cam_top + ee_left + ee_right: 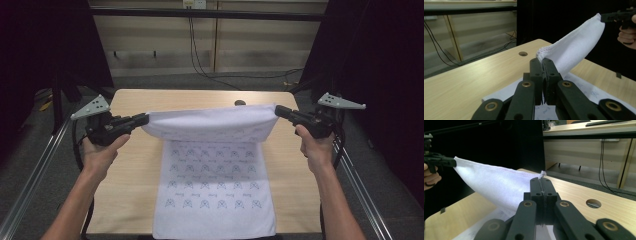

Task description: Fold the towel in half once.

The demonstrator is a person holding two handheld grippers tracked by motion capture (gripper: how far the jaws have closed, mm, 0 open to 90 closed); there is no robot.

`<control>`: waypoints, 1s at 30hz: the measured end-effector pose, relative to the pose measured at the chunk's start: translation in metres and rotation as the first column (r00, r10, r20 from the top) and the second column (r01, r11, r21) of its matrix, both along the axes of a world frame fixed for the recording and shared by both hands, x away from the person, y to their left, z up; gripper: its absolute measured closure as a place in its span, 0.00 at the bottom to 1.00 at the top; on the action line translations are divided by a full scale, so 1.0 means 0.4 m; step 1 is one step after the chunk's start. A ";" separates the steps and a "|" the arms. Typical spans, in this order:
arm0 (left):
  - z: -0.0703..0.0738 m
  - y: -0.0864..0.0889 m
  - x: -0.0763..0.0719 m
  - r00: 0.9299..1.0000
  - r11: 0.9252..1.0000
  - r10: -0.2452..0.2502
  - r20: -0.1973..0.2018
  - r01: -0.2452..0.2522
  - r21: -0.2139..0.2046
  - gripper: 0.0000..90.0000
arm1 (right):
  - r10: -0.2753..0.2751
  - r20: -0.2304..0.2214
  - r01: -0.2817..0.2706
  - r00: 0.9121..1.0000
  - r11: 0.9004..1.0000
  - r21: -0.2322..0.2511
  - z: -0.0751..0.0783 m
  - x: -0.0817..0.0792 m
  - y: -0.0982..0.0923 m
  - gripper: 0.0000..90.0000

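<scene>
Bare forearms, black tongs (145, 119) with brass rivets, grey three-cornered plates, black cables.

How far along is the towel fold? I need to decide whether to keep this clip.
Done: the left gripper and right gripper have each clamped a far corner of the white towel, jaws shut on it. In hand: that far edge is lifted off the wooden table, doubling over the near part, which lies flat. Left: bringing the edge to the near end and letting go.
</scene>
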State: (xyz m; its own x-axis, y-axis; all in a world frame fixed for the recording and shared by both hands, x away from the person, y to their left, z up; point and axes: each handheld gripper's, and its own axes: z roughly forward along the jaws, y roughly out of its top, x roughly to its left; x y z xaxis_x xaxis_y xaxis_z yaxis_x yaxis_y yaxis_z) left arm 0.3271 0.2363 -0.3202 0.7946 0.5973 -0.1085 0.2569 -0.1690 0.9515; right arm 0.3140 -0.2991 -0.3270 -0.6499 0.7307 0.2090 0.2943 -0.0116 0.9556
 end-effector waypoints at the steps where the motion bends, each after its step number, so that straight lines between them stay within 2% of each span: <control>1: 0.005 0.000 -0.018 1.000 1.000 -0.011 0.007 0.011 0.003 0.98 | 0.001 0.004 -0.001 1.000 1.000 -0.006 0.004 -0.010 -0.001 1.00; 3: -0.002 0.001 -0.056 1.000 1.000 -0.027 0.007 0.027 0.012 0.98 | 0.017 0.013 -0.017 1.000 1.000 0.001 0.003 -0.040 -0.004 1.00; 4: -0.015 0.000 -0.073 0.999 0.999 -0.040 -0.003 0.040 0.036 0.98 | 0.030 0.005 -0.030 1.000 1.000 0.007 -0.005 -0.057 -0.005 1.00; 5: -0.031 -0.002 -0.089 0.999 0.997 -0.033 -0.019 0.034 0.067 0.98 | 0.034 -0.010 -0.034 0.999 0.999 -0.017 -0.017 -0.073 -0.002 1.00; 6: -0.047 -0.001 -0.099 0.999 0.996 -0.034 -0.032 0.036 0.080 0.98 | 0.041 -0.023 -0.042 0.999 0.998 -0.039 -0.033 -0.091 0.001 1.00; 7: -0.078 0.001 -0.112 0.998 0.994 -0.045 -0.054 0.050 0.094 0.98 | 0.053 -0.037 -0.054 0.998 0.998 -0.044 -0.048 -0.105 0.003 1.00; 8: -0.100 0.003 -0.117 0.996 0.994 -0.046 -0.071 0.053 0.100 0.98 | 0.063 -0.068 -0.067 0.996 0.996 -0.062 -0.076 -0.127 0.006 1.00; 9: -0.144 0.006 -0.124 0.991 0.994 -0.050 -0.123 0.061 0.086 0.98 | 0.068 -0.082 -0.074 0.994 0.994 -0.075 -0.095 -0.138 0.009 1.00; 10: -0.180 0.005 -0.128 0.985 0.994 -0.061 -0.164 0.074 0.076 0.98 | 0.076 -0.129 -0.089 0.989 0.991 -0.101 -0.126 -0.153 0.014 1.00; 12: -0.241 0.003 -0.134 0.974 0.991 -0.071 -0.217 0.093 0.094 0.98 | 0.090 -0.189 -0.115 0.978 0.985 -0.127 -0.182 -0.174 0.017 1.00; 13: -0.278 0.001 -0.140 0.965 0.990 -0.072 -0.250 0.101 0.103 0.97 | 0.094 -0.215 -0.126 0.972 0.982 -0.139 -0.204 -0.180 0.018 1.00; 14: -0.297 0.002 -0.145 0.959 0.990 -0.074 -0.272 0.104 0.097 0.97 | 0.098 -0.253 -0.142 0.962 0.977 -0.159 -0.236 -0.192 0.019 1.00; 15: -0.326 0.003 -0.156 0.947 0.991 -0.091 -0.308 0.117 0.068 0.97 | 0.103 -0.274 -0.150 0.956 0.976 -0.158 -0.254 -0.200 0.018 1.00; 16: -0.340 0.003 -0.163 0.943 0.989 -0.104 -0.317 0.132 0.070 0.97 | 0.124 -0.305 -0.176 0.944 0.973 -0.151 -0.279 -0.213 0.014 0.99; 17: -0.357 0.002 -0.182 0.936 0.984 -0.114 -0.333 0.152 0.090 0.97 | 0.125 -0.318 -0.181 0.940 0.972 -0.151 -0.289 -0.223 0.012 0.99; 18: -0.360 0.001 -0.193 0.932 0.981 -0.128 -0.339 0.169 0.095 0.97 | 0.122 -0.339 -0.187 0.933 0.968 -0.165 -0.301 -0.242 0.008 0.99; 19: -0.362 0.002 -0.206 0.927 0.975 -0.154 -0.342 0.200 0.101 0.96 | 0.123 -0.347 -0.194 0.930 0.965 -0.178 -0.304 -0.253 0.007 0.99; 22: -0.364 0.009 -0.251 0.920 0.966 -0.194 -0.341 0.240 0.098 0.95 | 0.149 -0.354 -0.222 0.923 0.959 -0.175 -0.308 -0.298 0.005 0.98; 23: -0.366 0.013 -0.267 0.924 0.963 -0.198 -0.329 0.246 0.112 0.94 | 0.152 -0.352 -0.227 0.924 0.956 -0.184 -0.310 -0.322 0.006 0.97; 24: -0.367 0.018 -0.281 0.921 0.957 -0.212 -0.328 0.264 0.121 0.94 | 0.157 -0.360 -0.237 0.920 0.953 -0.189 -0.310 -0.339 0.006 0.96; 25: -0.370 0.021 -0.298 0.910 0.951 -0.235 -0.341 0.287 0.111 0.93 | 0.138 -0.367 -0.231 0.920 0.947 -0.223 -0.307 -0.356 0.006 0.94; 26: -0.369 0.023 -0.303 0.907 0.946 -0.246 -0.340 0.302 0.120 0.91 | 0.124 -0.355 -0.216 0.927 0.948 -0.232 -0.300 -0.377 0.000 0.91; 27: -0.363 0.022 -0.314 0.905 0.937 -0.265 -0.333 0.323 0.132 0.90 | 0.132 -0.359 -0.220 0.924 0.951 -0.217 -0.297 -0.385 -0.004 0.91; 28: -0.356 0.022 -0.322 0.896 0.928 -0.293 -0.334 0.350 0.125 0.89 | 0.151 -0.363 -0.233 0.920 0.953 -0.195 -0.292 -0.397 -0.011 0.91; 29: -0.352 0.023 -0.326 0.885 0.916 -0.327 -0.332 0.383 0.118 0.86 | 0.140 -0.362 -0.223 0.922 0.954 -0.201 -0.288 -0.411 -0.015 0.91; 30: -0.353 0.024 -0.326 0.883 0.916 -0.328 -0.335 0.385 0.118 0.85 | 0.141 -0.361 -0.221 0.922 0.957 -0.191 -0.287 -0.423 -0.018 0.91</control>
State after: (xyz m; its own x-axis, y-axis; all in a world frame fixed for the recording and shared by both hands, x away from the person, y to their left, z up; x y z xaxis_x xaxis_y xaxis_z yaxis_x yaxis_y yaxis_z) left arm 0.1966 0.2459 -0.4613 0.9026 0.3115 -0.2971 0.4168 -0.4604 0.7837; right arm 0.1450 -0.3062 -0.4419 -0.6942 0.6606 0.2859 0.5778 0.2745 0.7687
